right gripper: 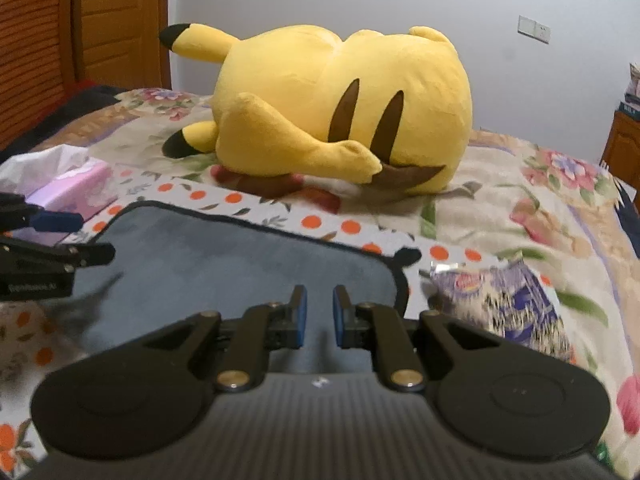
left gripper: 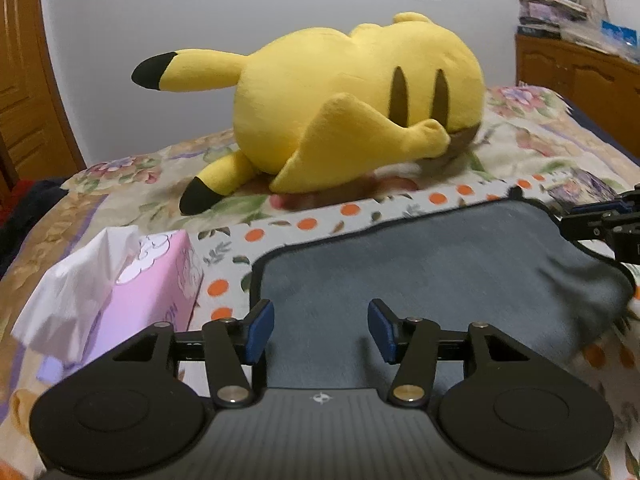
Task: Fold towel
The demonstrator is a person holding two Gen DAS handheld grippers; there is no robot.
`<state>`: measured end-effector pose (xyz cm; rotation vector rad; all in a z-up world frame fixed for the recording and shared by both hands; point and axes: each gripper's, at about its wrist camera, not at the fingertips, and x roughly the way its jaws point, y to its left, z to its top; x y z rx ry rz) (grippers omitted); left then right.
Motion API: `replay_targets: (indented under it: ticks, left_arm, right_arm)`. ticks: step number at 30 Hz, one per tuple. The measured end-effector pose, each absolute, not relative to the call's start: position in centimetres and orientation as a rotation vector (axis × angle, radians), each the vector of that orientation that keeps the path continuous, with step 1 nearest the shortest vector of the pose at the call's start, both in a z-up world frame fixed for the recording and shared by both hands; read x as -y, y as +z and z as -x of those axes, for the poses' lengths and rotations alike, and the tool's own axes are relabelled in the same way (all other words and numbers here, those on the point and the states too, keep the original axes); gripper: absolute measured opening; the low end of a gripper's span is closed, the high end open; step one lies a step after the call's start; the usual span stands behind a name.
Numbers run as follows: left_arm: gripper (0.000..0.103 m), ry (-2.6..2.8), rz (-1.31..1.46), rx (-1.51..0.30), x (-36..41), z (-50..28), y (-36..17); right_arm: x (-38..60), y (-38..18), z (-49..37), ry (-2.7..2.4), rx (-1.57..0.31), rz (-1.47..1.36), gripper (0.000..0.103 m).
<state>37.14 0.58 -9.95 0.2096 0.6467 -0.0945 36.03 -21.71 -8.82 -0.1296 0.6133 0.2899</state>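
Note:
A grey towel (left gripper: pixel 420 276) with a dark hem lies on the flowered bedspread; it also shows in the right wrist view (right gripper: pixel 224 268). My left gripper (left gripper: pixel 321 330) hovers over the towel's near left part, jaws wide open and empty. My right gripper (right gripper: pixel 320 314) hovers over the towel's near right part, jaws slightly apart with nothing between them. The right gripper shows at the right edge of the left wrist view (left gripper: pixel 600 224). The left gripper shows at the left edge of the right wrist view (right gripper: pixel 60 236). The towel's near right side looks rumpled and blurred.
A big yellow plush toy (left gripper: pixel 344 104) lies on the bed behind the towel. A pink tissue box (left gripper: pixel 132 292) stands left of the towel. A crinkled purple snack bag (right gripper: pixel 504 300) lies right of it. Wooden cabinets (left gripper: pixel 576 68) stand at the far right, a wooden door (right gripper: pixel 108 20) at the left.

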Motion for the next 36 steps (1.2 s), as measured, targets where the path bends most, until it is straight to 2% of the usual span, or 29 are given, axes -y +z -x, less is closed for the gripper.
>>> replay_targets:
  ticks: [10, 12, 13, 15, 20, 24, 26, 29, 31, 36]
  left_arm:
    - [0.068, -0.109, -0.188, -0.669, -0.4, -32.9, -8.2]
    - [0.072, -0.113, -0.187, -0.664, -0.3, -32.1, -7.7]
    - [0.073, -0.116, -0.188, -0.662, -0.2, -31.7, -7.5]
    - [0.075, -0.124, -0.192, -0.656, 0.0, -30.9, -7.0]
    - [0.084, -0.138, -0.215, -0.639, 0.6, -28.8, -6.1]
    - [0.090, -0.155, -0.213, -0.629, 0.9, -27.4, -5.3]
    - [0.093, -0.160, -0.217, -0.626, 1.1, -26.8, -5.1]
    - [0.095, -0.166, -0.219, -0.626, 1.1, -25.8, -4.8]
    - [0.095, -0.164, -0.219, -0.630, 1.1, -25.3, -4.8]
    - [0.098, -0.156, -0.212, -0.626, 1.0, -23.8, -4.5]
  right_arm:
    - [22.7, -7.2, -31.7, 0.290, -0.613, 0.089, 0.014]
    - [23.0, -6.7, -31.0, 0.285, -0.609, 0.080, 0.017]
    - [23.2, -6.5, -30.6, 0.283, -0.606, 0.076, 0.031]
    - [23.4, -6.0, -29.8, 0.279, -0.596, 0.070, 0.051]
    - [23.7, -5.1, -28.0, 0.280, -0.576, 0.080, 0.054]
    - [23.7, -4.6, -26.6, 0.280, -0.561, 0.090, 0.064]
    - [23.7, -4.5, -26.2, 0.289, -0.562, 0.080, 0.065]
    - [23.7, -4.3, -25.5, 0.293, -0.558, 0.073, 0.074]
    - [23.6, -4.3, -25.2, 0.294, -0.560, 0.067, 0.087]
    - [23.9, -3.9, -24.4, 0.280, -0.555, 0.070, 0.101]
